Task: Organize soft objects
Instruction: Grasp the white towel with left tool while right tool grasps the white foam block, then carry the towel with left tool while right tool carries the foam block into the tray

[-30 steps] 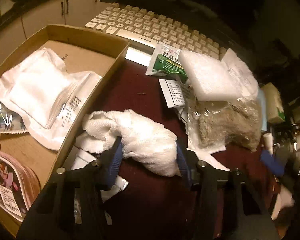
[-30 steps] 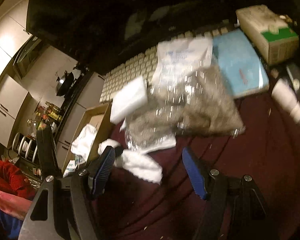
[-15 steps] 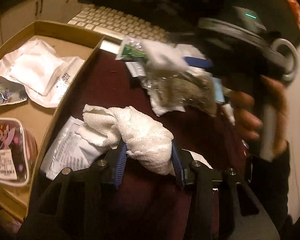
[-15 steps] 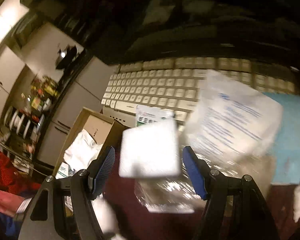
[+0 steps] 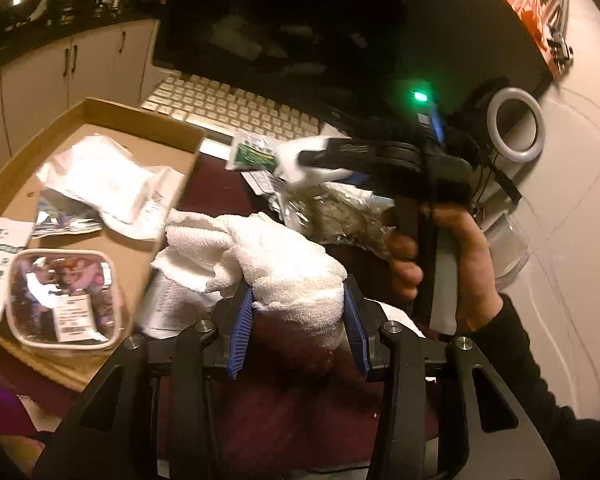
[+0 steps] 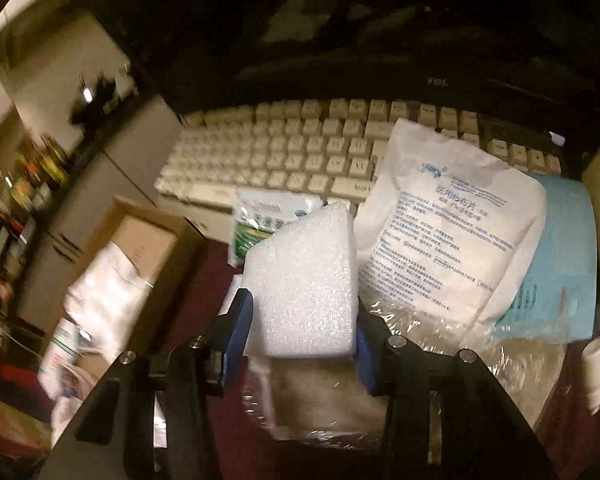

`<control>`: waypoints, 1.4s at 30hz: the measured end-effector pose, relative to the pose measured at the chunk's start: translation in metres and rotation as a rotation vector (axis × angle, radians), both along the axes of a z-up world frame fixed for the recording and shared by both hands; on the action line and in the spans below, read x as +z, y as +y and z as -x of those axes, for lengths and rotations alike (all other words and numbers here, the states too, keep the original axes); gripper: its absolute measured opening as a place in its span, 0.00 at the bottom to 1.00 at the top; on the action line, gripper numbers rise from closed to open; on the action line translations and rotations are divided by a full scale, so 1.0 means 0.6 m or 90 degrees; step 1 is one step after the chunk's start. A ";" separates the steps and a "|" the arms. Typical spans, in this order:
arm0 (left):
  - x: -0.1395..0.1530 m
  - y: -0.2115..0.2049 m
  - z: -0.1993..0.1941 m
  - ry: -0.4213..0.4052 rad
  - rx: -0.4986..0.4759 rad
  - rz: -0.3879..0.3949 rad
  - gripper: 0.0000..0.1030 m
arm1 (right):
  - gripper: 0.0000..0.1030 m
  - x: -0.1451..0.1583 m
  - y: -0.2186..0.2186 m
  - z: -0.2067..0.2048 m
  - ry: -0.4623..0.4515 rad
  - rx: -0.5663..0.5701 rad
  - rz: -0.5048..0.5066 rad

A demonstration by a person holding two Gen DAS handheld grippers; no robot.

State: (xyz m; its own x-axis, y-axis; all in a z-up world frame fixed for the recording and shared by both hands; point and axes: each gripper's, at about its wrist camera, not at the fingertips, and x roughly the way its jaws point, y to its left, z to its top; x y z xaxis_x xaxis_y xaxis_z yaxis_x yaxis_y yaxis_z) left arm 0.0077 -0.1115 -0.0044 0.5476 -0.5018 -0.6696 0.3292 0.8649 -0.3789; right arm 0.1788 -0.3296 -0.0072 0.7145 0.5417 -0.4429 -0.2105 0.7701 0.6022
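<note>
My left gripper (image 5: 298, 322) is shut on a white terry towel (image 5: 276, 256), held just right of the cardboard box (image 5: 140, 128). The box holds a white soft pack (image 5: 108, 178) and a clear pouch with cartoon print (image 5: 62, 292). My right gripper (image 6: 302, 344) is shut on a white foam block (image 6: 306, 288) above a clear bag of grey-brown stuff (image 6: 332, 396). In the left wrist view the right gripper (image 5: 300, 160) is seen from the side with the foam block (image 5: 304, 150) between its fingers, held by a hand.
A white keyboard (image 6: 292, 148) and a dark monitor (image 5: 300, 40) lie behind. A white printed pouch (image 6: 448, 232), a green-and-white sachet (image 6: 260, 220) and a light blue pack (image 6: 556, 264) lie on the maroon table (image 5: 292, 408). A small white bottle (image 6: 596, 372) stands at right.
My right gripper moved in over the pile and closed on the foam block. My left gripper lifted the towel slightly and drew closer to the box.
</note>
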 end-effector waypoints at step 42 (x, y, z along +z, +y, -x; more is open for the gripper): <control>0.034 0.183 -0.015 -0.034 0.141 -0.005 0.40 | 0.26 0.010 0.146 0.008 0.012 0.073 0.085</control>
State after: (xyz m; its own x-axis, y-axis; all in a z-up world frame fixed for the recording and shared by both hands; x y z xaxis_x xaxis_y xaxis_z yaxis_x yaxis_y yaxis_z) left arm 0.0166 -0.0019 0.0161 0.6787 -0.3606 -0.6398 0.1509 0.9210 -0.3590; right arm 0.1739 -0.2422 -0.0015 0.6423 0.5547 -0.5289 -0.2917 0.8150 0.5006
